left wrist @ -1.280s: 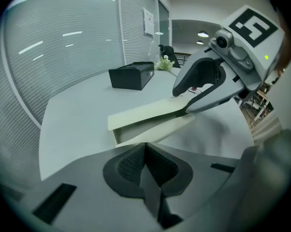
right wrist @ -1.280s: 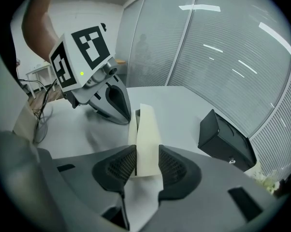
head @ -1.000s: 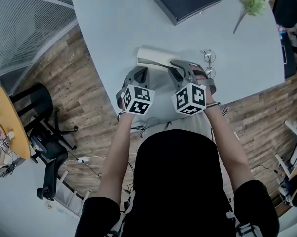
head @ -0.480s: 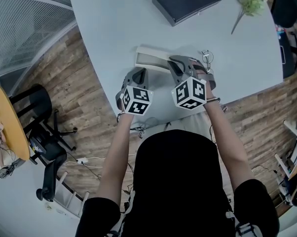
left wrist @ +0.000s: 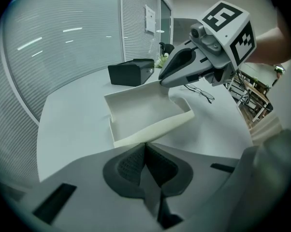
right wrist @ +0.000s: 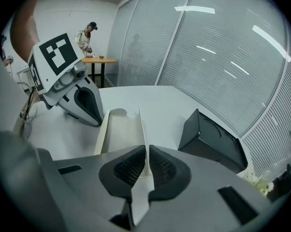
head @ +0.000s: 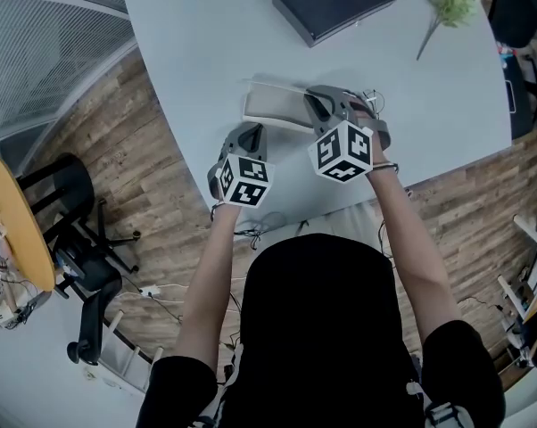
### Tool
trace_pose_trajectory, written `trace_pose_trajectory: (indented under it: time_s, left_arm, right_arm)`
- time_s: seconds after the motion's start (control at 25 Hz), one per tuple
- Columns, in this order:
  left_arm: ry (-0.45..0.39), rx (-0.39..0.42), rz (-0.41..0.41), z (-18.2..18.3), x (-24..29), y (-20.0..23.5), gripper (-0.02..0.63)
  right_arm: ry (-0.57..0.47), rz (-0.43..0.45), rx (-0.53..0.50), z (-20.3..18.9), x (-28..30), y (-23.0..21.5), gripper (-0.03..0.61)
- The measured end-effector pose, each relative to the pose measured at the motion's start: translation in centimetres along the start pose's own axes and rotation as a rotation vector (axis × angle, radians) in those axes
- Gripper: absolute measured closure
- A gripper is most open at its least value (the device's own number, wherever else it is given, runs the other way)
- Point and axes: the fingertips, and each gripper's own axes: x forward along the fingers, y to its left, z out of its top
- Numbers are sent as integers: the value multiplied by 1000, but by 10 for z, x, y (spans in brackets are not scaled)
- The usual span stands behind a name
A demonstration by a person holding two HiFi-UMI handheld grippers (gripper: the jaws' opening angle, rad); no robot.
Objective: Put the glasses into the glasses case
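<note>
Closing right gripper (right wrist: 147, 150), glasses case (right wrist: 117, 134) wall between

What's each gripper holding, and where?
Both hold the case: left gripper its near edge; right gripper, jaws just closed further, a thin wall between them.

Cream glasses case (head: 273, 105) open, thin-rimmed glasses (left wrist: 200, 91) lying near, outside it

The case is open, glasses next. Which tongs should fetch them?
Right. The glasses lie beside the right tongs, across the glasses case from the left tongs. But the right tongs have just been closing on a case wall and must release it first.
</note>
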Motion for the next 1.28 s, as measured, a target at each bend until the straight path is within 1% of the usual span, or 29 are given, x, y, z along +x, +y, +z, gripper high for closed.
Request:
trace_pose_trajectory:
  time_s: [0.12,0.36,0.56,0.68,0.84,0.96,1.12,1.28]
  left_arm:
    - [-11,-63,-25,0,0,0,591]
    - [-14,-57,-17,1,-1,0,591]
    - [-23,-84,-15,0,-2,1,591]
    - [-34,-113,-16,0,-2,1,591]
    - [-33,-102,-2,0,-1,0,591]
    - [-42,-115,-1,-1,-3,0,591]
    - [-46,-115,9,-2,-6,-2,591]
    - [-51,-110,18,-3,-6,-2,591]
  right_arm:
    - [3,-9,10,-1,2,-5,534]
    - [7,-12,27,-2,6,-12,525]
    - [-1,-16,34,-1,4,-10,518]
    - [-7,-11,34,0,2,-7,497]
    - [-15,-17,20,4,-6,-6,495]
    - [-31,-32,27,8,-18,-6,495]
    - [-43,-74,70,7,-41,-8,495]
    - [-22,-150,163,-12,-67,-17,494]
